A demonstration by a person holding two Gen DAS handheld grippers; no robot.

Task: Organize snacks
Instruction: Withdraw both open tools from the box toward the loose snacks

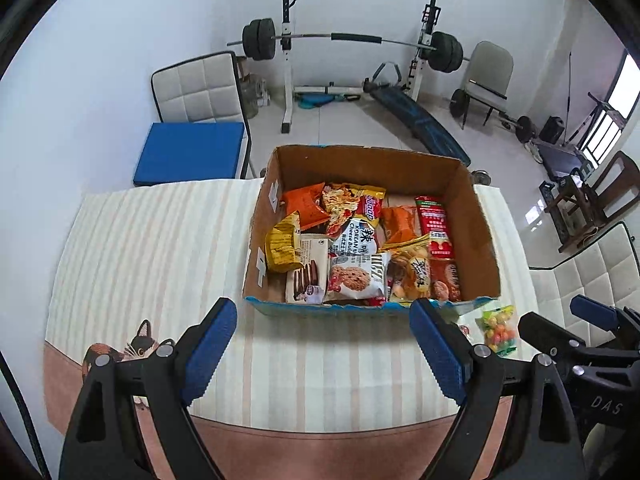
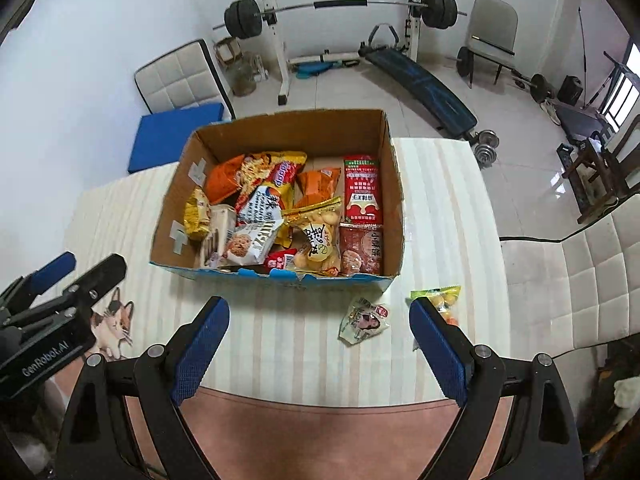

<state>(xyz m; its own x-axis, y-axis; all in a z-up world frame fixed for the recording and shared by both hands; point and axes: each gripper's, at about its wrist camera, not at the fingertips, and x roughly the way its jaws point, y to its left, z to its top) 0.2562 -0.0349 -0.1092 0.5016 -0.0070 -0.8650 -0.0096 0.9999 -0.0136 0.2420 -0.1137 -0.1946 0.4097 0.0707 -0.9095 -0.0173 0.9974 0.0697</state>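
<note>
Both pairs of jaws are held wide apart with nothing between them. Ahead of the left gripper and the right gripper, the cardboard box is seen packed with snack packets, presumably gathered there so they stay together. Two items are left outside on the striped tablecloth: a small clear packet between the right jaws, and a candy bag touching the right-hand pad in view.

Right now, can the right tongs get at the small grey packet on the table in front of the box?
Probably yes. The right tongs are open and empty, the grey packet lies flat outside the box, and nothing covers it.
</note>
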